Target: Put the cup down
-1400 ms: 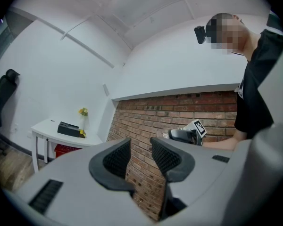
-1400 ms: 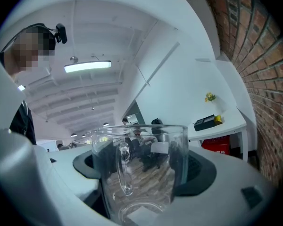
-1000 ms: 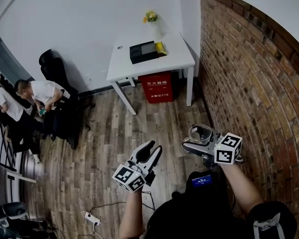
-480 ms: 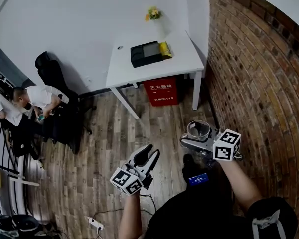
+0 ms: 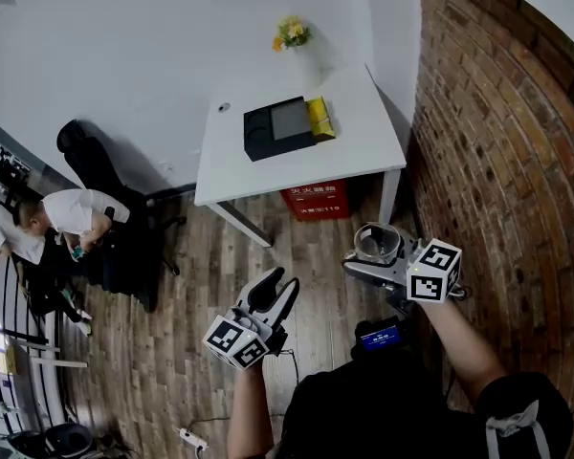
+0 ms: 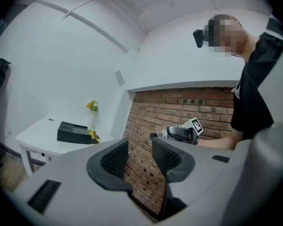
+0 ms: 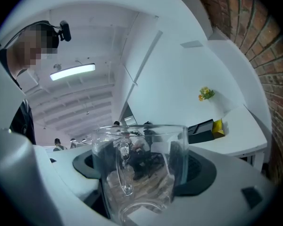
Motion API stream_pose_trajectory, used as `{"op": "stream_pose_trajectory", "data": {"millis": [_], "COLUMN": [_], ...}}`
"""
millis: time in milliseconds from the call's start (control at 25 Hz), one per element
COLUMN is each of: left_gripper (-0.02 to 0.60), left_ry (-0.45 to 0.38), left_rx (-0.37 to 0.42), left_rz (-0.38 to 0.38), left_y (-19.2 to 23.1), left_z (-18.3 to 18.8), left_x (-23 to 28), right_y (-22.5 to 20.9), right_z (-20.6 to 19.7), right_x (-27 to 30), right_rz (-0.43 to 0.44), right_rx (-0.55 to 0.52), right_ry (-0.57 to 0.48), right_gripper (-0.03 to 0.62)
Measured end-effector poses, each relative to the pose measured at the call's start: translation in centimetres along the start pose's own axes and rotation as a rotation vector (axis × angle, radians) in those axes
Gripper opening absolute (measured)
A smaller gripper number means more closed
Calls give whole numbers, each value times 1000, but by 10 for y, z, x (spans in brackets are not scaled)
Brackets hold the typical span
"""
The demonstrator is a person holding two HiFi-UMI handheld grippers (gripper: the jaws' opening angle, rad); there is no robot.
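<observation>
A clear glass cup (image 5: 377,242) with a handle is held upright in my right gripper (image 5: 371,258), which is shut on it above the wooden floor, short of the white table (image 5: 364,142). In the right gripper view the cup (image 7: 140,173) fills the space between the jaws, handle toward the camera, with my right gripper (image 7: 141,168) clamped on its sides. My left gripper (image 5: 274,291) hangs lower left of the cup, open and holding nothing. The left gripper view shows my left gripper (image 6: 139,155) with a bare gap and the right gripper (image 6: 181,133) beyond.
A black box (image 5: 279,128), a yellow item (image 5: 320,120) and a vase of flowers (image 5: 293,38) stand on the table; a red box (image 5: 316,199) sits beneath. A brick wall (image 5: 502,161) runs along the right. Seated people (image 5: 62,216) and a black chair (image 5: 96,156) are at left.
The table has drawn nearer and lower in the head view as the person moves toward it. Both grippers keep their poses; the cup stays held.
</observation>
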State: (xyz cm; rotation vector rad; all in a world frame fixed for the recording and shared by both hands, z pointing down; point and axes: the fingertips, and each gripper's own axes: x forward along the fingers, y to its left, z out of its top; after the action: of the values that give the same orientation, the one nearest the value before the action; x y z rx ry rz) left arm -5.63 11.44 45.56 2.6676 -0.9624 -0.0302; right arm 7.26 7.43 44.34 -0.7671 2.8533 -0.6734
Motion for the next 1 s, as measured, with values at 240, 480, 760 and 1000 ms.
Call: {"op": "stream_pose_trajectory", "data": {"millis": [240, 480, 760, 1000], "left_gripper": [147, 147, 147, 147], "left_ry": [-7, -2, -21, 17], "left_rx": [-26, -47, -40, -16], "left_rz": [50, 30, -55, -151], "left_y": [52, 102, 186, 261], "left_z": [13, 15, 40, 75], "left_x": [30, 64, 119, 163], "right_y": [-55, -99, -161, -214], "right_z": [20, 27, 54, 95], "right_x": [30, 62, 118, 183], "right_rz": [9, -11, -81, -152], "right_rx": [30, 38, 10, 12], "right_ry": [11, 26, 14, -18], "right_gripper": [419, 419, 419, 419]}}
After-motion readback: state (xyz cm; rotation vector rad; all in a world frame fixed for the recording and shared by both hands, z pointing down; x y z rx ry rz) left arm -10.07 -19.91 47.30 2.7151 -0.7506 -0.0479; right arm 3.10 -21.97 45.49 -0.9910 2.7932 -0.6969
